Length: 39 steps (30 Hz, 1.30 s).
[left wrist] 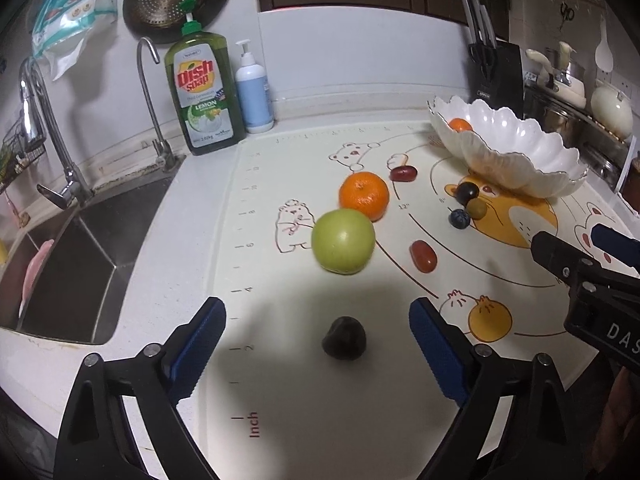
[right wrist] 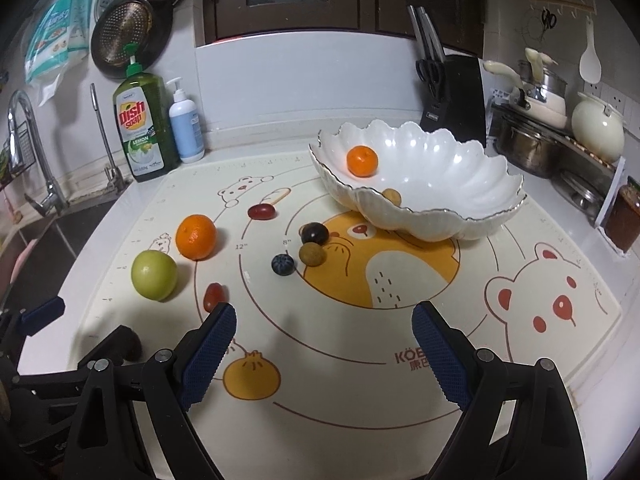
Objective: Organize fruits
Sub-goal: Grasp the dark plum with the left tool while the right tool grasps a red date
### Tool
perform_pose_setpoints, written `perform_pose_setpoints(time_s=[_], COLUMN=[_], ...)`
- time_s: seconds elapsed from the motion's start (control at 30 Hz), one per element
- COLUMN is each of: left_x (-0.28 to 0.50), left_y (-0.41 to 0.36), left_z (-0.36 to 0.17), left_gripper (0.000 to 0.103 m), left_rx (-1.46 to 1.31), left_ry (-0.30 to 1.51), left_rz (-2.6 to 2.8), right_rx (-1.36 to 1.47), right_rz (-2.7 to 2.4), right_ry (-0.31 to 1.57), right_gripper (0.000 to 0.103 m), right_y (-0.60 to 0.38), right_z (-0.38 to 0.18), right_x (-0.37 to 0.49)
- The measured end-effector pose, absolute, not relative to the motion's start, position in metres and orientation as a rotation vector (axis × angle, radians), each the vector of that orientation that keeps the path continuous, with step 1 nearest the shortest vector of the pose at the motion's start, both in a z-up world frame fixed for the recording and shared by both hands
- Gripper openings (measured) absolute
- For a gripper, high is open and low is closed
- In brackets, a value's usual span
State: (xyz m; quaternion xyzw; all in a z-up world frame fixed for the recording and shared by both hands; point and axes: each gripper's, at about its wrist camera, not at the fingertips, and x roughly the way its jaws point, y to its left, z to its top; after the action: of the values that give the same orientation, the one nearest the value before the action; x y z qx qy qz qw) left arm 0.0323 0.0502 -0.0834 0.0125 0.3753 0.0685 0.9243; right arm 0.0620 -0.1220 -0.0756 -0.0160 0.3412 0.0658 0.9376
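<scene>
A dark plum-like fruit lies on the mat between the fingers of my left gripper, which is open and clear of it on both sides. Farther back are a green apple, an orange, two red grapes, a blueberry, a dark grape and an olive-brown fruit. The white scalloped bowl holds a small orange. My right gripper hovers open over bare mat, with nothing between its fingers.
The printed mat covers the counter. A sink lies to the left, with a dish soap bottle and a pump bottle behind it. A knife block and pots stand at the back right.
</scene>
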Motion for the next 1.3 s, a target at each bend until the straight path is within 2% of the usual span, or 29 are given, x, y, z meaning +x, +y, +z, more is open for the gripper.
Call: perform_pose_setpoints(time_s=[0.27, 0.53, 0.67, 0.73, 1.03, 1.3], left_x=[0.037, 0.040, 0.042, 0.043, 0.043, 0.042], left_y=[0.048, 0.046, 0.047, 0.046, 0.044, 0.045], left_z=[-0.098, -0.107, -0.110, -0.112, -0.115, -0.113], left_gripper=[0.082, 0.059, 0.055, 0.048, 0.030, 0.026], left_rx=[0.029, 0.030, 0.024, 0.023, 0.009, 0.005], left_ry=[0.800, 0.827, 0.838, 0.845, 0.845, 0.844], left_rz=[0.140, 0.130, 0.128, 0.124, 0.088, 0.091], right_rx=[-0.028, -0.031, -0.033, -0.031, -0.022, -0.020], right_rz=[0.124, 0.130, 0.133, 0.135, 0.148, 0.161], right_ry=[0.705, 0.707, 0.714, 0.715, 0.711, 0.715], right_gripper=[0.090, 0.090, 0.090, 0.090, 0.090, 0.091], right_y=[-0.125, -0.123, -0.121, -0.121, -0.120, -0.116], right_z=[-0.083, -0.087, -0.089, -0.090, -0.090, -0.091], right_x=[0.065, 0.066, 0.067, 0.068, 0.067, 0.069])
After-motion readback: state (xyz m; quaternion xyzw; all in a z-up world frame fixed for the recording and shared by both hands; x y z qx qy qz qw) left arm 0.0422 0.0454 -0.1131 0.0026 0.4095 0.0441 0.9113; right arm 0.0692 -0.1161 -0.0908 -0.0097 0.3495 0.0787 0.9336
